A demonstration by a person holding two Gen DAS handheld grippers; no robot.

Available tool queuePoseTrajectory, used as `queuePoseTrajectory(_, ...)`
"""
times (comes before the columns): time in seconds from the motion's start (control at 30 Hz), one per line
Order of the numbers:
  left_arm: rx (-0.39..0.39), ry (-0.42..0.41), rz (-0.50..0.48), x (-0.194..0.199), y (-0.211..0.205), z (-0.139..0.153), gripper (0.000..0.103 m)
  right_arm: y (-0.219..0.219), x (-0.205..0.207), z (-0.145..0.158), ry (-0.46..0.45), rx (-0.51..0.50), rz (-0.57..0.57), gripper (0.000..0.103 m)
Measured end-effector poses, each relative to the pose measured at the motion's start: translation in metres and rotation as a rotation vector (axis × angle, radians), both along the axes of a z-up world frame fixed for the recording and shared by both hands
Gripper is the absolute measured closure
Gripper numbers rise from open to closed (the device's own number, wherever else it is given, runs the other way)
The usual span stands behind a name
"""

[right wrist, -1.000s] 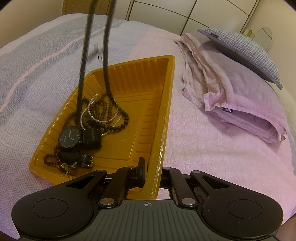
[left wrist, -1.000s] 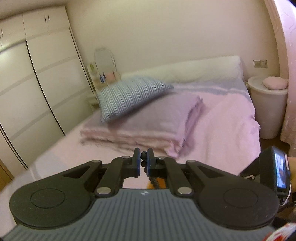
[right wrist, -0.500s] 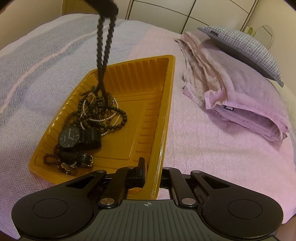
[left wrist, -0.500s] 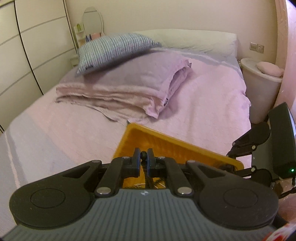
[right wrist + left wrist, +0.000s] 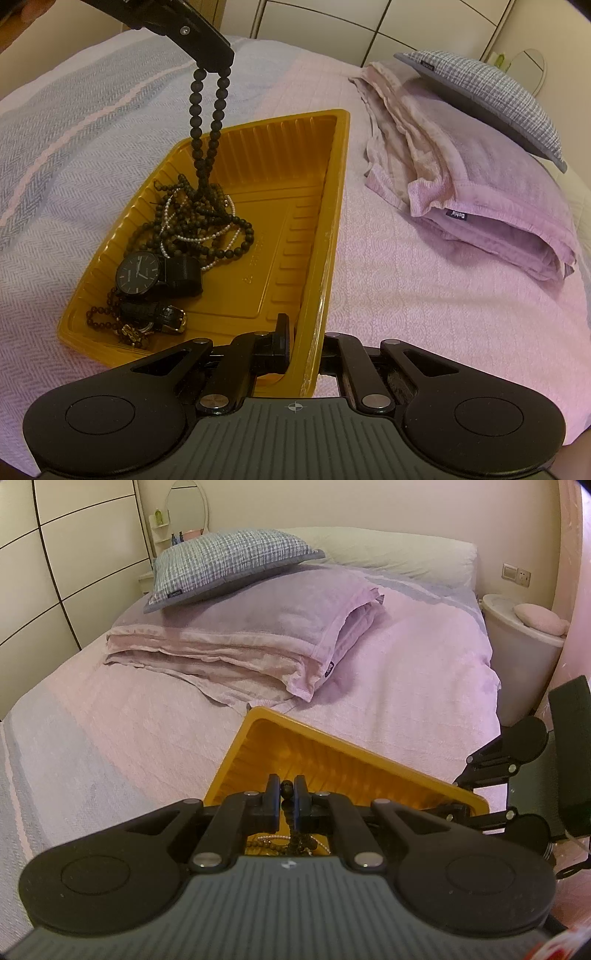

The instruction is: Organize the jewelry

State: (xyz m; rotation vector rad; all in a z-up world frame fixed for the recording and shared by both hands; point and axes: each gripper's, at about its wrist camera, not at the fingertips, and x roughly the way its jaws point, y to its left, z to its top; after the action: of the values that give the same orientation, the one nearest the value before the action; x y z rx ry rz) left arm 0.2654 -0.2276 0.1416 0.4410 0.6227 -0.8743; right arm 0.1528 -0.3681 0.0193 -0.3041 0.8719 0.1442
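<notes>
Left gripper clenched on a black bead necklace, strand hanging down, lower end piled in the left part of the yellow tray on the bed. In the tray: pearl strand, black watch. Right gripper clamped on the tray's near rim.

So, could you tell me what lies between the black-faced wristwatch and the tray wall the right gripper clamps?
Bare ribbed floor of the yellow plastic tray, per the right wrist view.

Right claw's outer finger hidden behind tray wall.
</notes>
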Motion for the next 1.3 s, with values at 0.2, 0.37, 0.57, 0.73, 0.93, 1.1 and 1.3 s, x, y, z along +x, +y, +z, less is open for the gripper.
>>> queuePoseTrajectory(0.2,0.005,0.024,-0.006,0.002,-0.004,-0.007,0.097,0.0,0.0,0.0,0.0,0.0,0.001,0.097)
queuePoseTrajectory(0.37,0.034,0.056,-0.013,0.003,-0.009,-0.021,0.097,0.0,0.0,0.0,0.0,-0.002,0.002,0.097)
queuePoseTrajectory(0.57,0.037,0.068,0.002,0.005,-0.004,-0.025,0.087,0.0,0.0,0.0,0.001,-0.001,0.001,0.097)
queuePoseTrajectory(0.73,0.051,0.074,0.019,0.006,0.002,-0.027,0.087,0.0,0.0,0.0,0.0,-0.002,0.001,0.097)
queuePoseTrajectory(0.93,0.062,0.092,0.039,0.002,0.013,-0.035,0.087,0.0,0.0,0.0,0.0,-0.002,0.002,0.097)
queuePoseTrajectory(1.1,0.063,0.1,0.055,-0.002,0.022,-0.039,0.087,0.0,0.001,0.0,0.001,0.001,0.003,0.097)
queuePoseTrajectory(1.3,0.071,0.101,0.067,-0.008,0.031,-0.041,0.087,-0.011,0.004,-0.003,0.016,0.056,-0.006,0.097)
